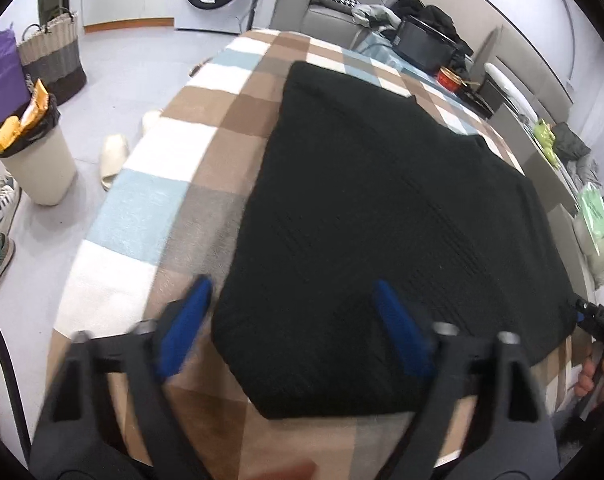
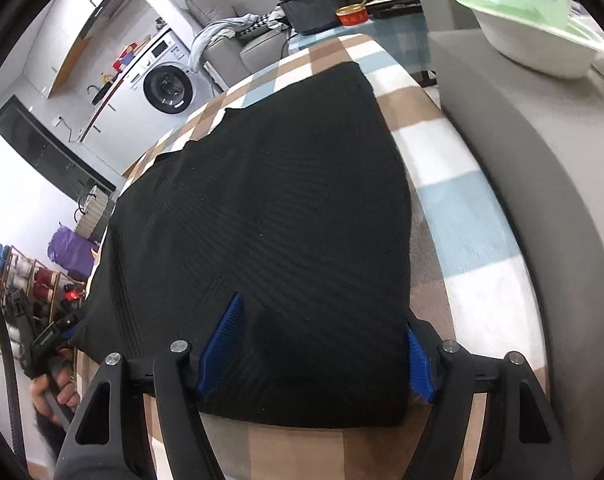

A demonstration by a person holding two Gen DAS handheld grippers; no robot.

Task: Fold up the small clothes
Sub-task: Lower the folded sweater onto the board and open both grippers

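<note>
On checked blanket (image 1: pixel 189 136): black knit garment (image 1: pixel 382 208), flat, apparently part-folded; further folds judged outstanding. Left hand-held gripper (image 1: pixel 297 324), right hand-held gripper (image 2: pixel 326 350): jaws apart at near edge, nothing gripped.

A black ribbed garment (image 1: pixel 382 220) lies on a blanket (image 1: pixel 173 184) checked in brown, tan, white and pale blue. The grippers' fingers (image 2: pixel 221 344) are blue on black frames. Off the blanket's far corner sits a red tin (image 2: pixel 352 15).
</note>
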